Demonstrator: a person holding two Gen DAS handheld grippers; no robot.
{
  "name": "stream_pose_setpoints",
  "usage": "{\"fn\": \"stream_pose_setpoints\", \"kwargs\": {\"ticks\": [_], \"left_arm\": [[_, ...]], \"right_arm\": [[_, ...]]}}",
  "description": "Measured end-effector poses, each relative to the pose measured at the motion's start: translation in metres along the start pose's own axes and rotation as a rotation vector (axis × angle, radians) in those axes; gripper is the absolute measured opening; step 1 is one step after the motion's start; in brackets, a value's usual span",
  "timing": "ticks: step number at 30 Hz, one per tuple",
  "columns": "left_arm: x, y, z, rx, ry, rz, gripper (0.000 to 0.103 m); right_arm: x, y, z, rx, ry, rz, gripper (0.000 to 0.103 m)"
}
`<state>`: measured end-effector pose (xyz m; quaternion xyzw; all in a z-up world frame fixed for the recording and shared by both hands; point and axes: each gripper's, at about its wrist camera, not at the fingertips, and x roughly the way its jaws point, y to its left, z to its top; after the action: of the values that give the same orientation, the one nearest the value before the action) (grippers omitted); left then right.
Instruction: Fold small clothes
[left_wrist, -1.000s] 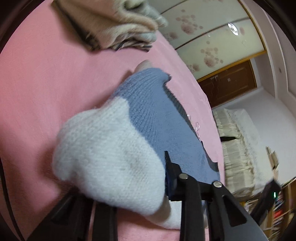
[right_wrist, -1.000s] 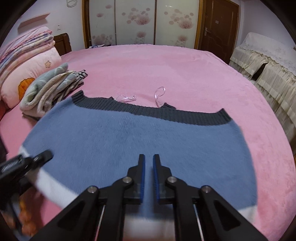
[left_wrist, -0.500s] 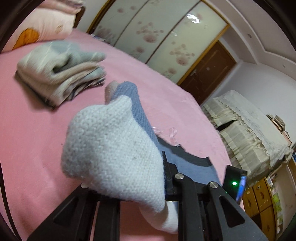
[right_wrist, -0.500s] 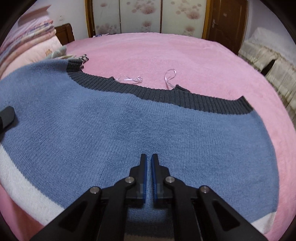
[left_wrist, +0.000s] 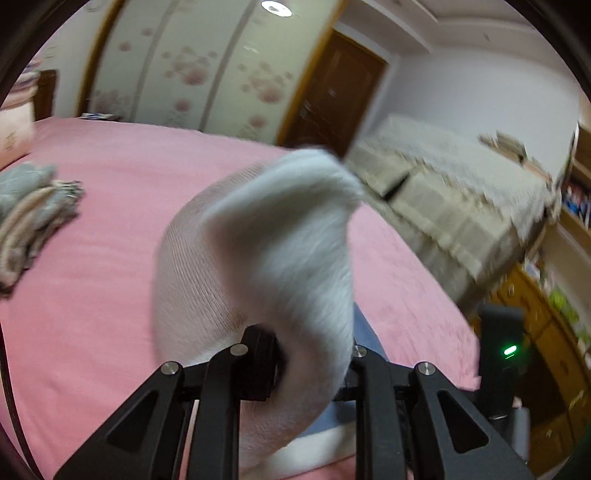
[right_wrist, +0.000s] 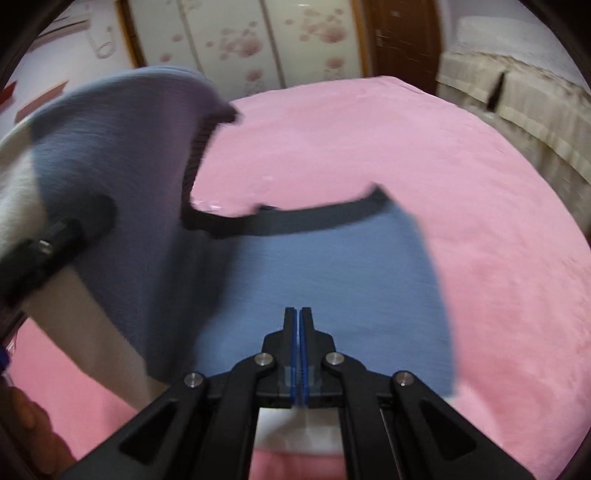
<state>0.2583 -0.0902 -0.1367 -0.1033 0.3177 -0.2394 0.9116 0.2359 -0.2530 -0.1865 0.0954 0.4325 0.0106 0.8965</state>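
Note:
A small knitted sweater (right_wrist: 325, 273), blue with a white band and a dark ribbed hem, lies on the pink bed (right_wrist: 424, 166). My left gripper (left_wrist: 314, 354) is shut on the sweater's white end (left_wrist: 280, 251) and holds it lifted and curled over. In the right wrist view the left gripper (right_wrist: 55, 240) carries the sweater's left side (right_wrist: 122, 158) up and over toward the right. My right gripper (right_wrist: 299, 325) is shut, its tips resting on the flat blue part near the front edge.
A stack of folded clothes (left_wrist: 29, 218) sits at the left on the bed. A cream covered sofa (left_wrist: 454, 199) stands past the bed's right side, with wooden drawers (left_wrist: 546, 332) beside it. Wardrobe doors (left_wrist: 207, 70) line the back wall.
My left gripper has lifted the sweater's left side and swung it up and to the right. The sweater went from spread flat to half raised. My right gripper closed its small gap.

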Motion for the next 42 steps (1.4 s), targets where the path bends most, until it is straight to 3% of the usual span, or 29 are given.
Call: {"fn": "stream_pose_setpoints", "kwargs": {"ticks": [5, 7, 12, 14, 18, 32, 34, 36, 39, 42], "left_arm": [[0.062, -0.035, -0.034, 0.077, 0.183, 0.016, 0.018], [0.075, -0.041, -0.047, 0.113, 0.214, 0.045, 0.018], [0.073, -0.042, -0.054, 0.119, 0.198, 0.065, 0.018], [0.063, -0.044, -0.046, 0.1, 0.159, 0.053, 0.018], [0.048, -0.063, -0.036, 0.165, 0.075, 0.044, 0.018], [0.065, -0.08, -0.068, 0.272, 0.149, 0.055, 0.019], [0.067, -0.081, -0.072, 0.288, 0.181, 0.055, 0.031], [0.064, -0.084, -0.076, 0.287, 0.19, 0.027, 0.049], [0.05, -0.091, -0.082, 0.317, 0.191, 0.0, 0.063], [0.037, -0.093, -0.086, 0.334, 0.206, -0.017, 0.065]], "right_arm": [[-0.003, -0.054, -0.019, 0.06, 0.045, -0.066, 0.001], [-0.002, -0.067, -0.027, 0.079, 0.06, -0.063, 0.001], [-0.002, -0.073, -0.033, 0.079, 0.064, -0.024, 0.001], [-0.001, -0.073, -0.032, 0.074, 0.062, -0.02, 0.001], [-0.005, -0.085, -0.035, 0.088, 0.049, 0.0, 0.001], [-0.017, -0.112, -0.039, 0.123, 0.044, -0.043, 0.001], [-0.017, -0.114, -0.039, 0.127, 0.047, -0.052, 0.001], [-0.019, -0.114, -0.039, 0.128, 0.049, -0.053, 0.002], [-0.023, -0.113, -0.038, 0.119, 0.047, -0.061, 0.002], [-0.029, -0.111, -0.036, 0.104, 0.045, -0.063, 0.002]]}}
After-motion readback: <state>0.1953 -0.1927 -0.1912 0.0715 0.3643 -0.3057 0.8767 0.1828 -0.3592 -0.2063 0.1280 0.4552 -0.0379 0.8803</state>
